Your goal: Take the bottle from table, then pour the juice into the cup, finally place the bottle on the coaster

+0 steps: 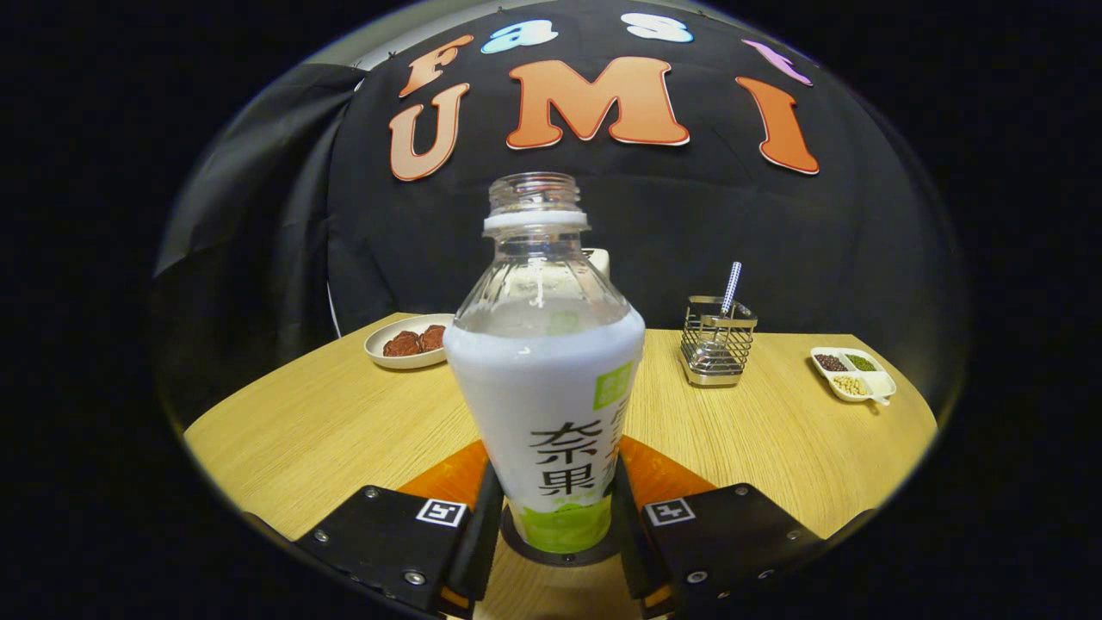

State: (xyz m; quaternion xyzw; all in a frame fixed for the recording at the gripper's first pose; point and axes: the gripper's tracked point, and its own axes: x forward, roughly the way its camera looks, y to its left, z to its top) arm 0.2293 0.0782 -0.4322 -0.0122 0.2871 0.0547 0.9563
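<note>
An uncapped plastic bottle (547, 379) with a white and green label stands upright between my fingers. Its clear upper part looks empty. Its base rests on a dark round coaster (551, 555) on the wooden table (327, 430). My gripper (555, 525) is shut on the bottle's lower body, with one finger pressed against each side. A sliver of a white cup (600, 258) shows behind the bottle's shoulder, mostly hidden by it.
Beyond the bottle to the left, a pale plate (411, 343) holds dark red pieces. To the right a wire metal holder (716, 340) with a striped straw stands on the table. Further right lies a small white divided dish (852, 373) of beans.
</note>
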